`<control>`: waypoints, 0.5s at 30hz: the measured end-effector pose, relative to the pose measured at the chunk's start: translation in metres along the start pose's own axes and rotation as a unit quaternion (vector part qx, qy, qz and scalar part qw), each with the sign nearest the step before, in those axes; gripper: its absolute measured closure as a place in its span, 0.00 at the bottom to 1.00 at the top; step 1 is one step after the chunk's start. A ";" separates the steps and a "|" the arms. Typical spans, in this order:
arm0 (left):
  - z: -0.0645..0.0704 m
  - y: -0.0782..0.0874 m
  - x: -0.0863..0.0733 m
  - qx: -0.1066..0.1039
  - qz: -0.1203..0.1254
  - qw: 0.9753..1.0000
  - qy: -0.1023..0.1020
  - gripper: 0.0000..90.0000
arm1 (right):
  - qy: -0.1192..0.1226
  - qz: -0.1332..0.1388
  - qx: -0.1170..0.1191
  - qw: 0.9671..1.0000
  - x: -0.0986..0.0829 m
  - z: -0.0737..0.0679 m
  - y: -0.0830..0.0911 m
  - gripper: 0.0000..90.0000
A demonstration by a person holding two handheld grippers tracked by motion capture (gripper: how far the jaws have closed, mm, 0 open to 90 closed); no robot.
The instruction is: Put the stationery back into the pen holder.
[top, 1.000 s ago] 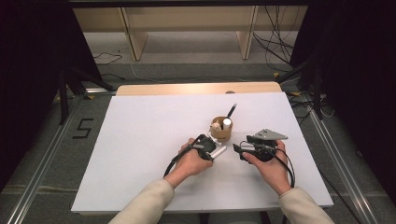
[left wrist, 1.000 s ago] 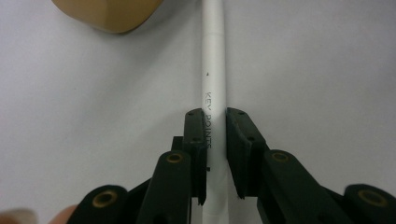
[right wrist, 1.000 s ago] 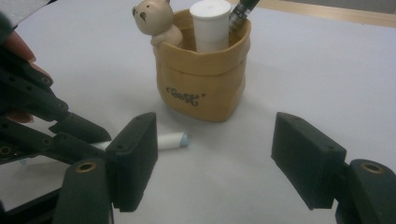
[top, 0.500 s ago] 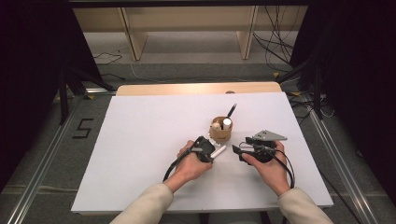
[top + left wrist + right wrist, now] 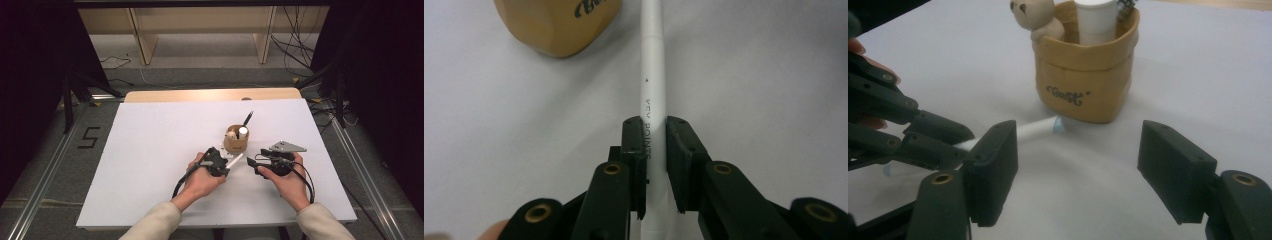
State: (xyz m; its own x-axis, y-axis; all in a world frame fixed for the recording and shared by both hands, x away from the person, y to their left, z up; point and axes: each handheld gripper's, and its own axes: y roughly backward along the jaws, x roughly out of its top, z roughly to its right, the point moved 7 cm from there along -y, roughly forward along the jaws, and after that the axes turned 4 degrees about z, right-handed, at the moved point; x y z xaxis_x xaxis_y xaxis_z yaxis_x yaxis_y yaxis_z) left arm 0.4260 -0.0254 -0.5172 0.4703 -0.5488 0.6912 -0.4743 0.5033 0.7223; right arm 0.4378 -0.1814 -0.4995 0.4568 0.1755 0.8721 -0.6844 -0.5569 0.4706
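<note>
A white pen (image 5: pixel 653 95) lies low over the white table, and my left gripper (image 5: pixel 655 137) is shut on its barrel. From above, the left gripper (image 5: pixel 218 163) and the pen (image 5: pixel 235 160) sit just in front of a tan pen holder (image 5: pixel 236 142). The pen's tip points toward the holder's base (image 5: pixel 1083 95). My right gripper (image 5: pixel 1078 150) is open and holds nothing; it faces the holder and the pen's tip (image 5: pixel 1038 128). In the high view the right gripper (image 5: pixel 254 163) is a little to the right of the pen.
The holder carries a small bear figure (image 5: pixel 1037 15), a white cylinder (image 5: pixel 1094 17) and a black pen (image 5: pixel 248 118). The white table cover (image 5: pixel 150 150) spreads wide to the left. Shelving and cables lie on the floor beyond the table's far edge.
</note>
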 end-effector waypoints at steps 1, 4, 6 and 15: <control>0.000 0.002 0.000 -0.002 0.006 1.000 0.005 0.88 | -0.001 0.000 0.002 1.000 0.000 -0.002 -0.001 0.36; 0.000 0.009 0.001 -0.002 0.030 0.999 0.019 0.88 | -0.001 0.000 0.012 1.000 0.000 -0.007 -0.002 0.37; 0.000 0.013 0.002 -0.003 0.046 0.999 0.026 0.88 | -0.003 0.000 0.018 1.000 0.001 -0.011 -0.003 0.37; 0.004 0.023 0.002 -0.005 0.077 0.996 0.047 0.88 | -0.021 0.011 0.045 0.999 0.008 -0.027 -0.009 0.38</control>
State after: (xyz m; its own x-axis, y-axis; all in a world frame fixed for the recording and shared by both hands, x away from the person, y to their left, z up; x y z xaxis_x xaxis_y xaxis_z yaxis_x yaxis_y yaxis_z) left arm 0.4132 -0.0172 -0.4993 0.4611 -0.3998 0.7922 -0.5382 0.5838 0.6079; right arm 0.4320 -0.1534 -0.4932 0.4674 0.1296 0.8745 -0.6416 -0.6308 0.4364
